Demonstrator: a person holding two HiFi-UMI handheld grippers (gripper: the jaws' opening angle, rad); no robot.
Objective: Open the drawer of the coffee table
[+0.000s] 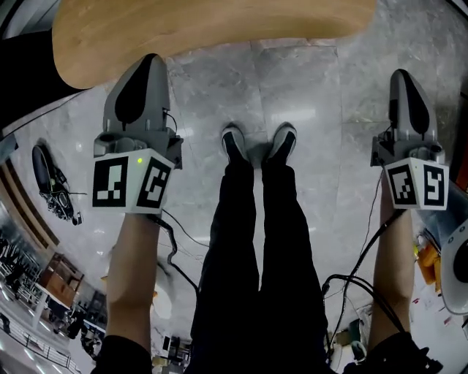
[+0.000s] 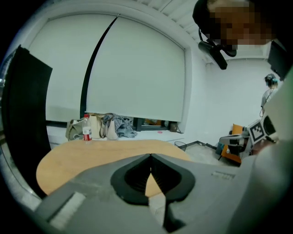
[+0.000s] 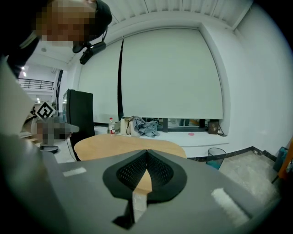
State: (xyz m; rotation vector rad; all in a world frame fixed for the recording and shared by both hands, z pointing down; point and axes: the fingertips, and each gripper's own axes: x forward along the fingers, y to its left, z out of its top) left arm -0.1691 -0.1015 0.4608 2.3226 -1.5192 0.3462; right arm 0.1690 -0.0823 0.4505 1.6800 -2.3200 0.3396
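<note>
Jaws on the grey left gripper (image 1: 148,66) and grey right gripper (image 1: 404,79) are pressed together, nothing between them. Rounded light-wood coffee table (image 1: 219,22) lies just ahead, near edge under the left gripper's tip; its drawer is hidden.

The table (image 1: 212,29) across the top of the head view is plain, pale honey wood. The floor (image 1: 307,80) below it is grey marble with lighter veins. The left tool (image 1: 150,62) and right tool (image 1: 401,74) are mid-grey with black pads. The left cube (image 1: 131,182) and right cube (image 1: 417,184) carry black square markers on white. The trousers (image 1: 256,241) are black, and the shoes (image 1: 259,142) are black with white trim. At the left of the left gripper view, the bottle (image 2: 86,130) wears a red label.
</note>
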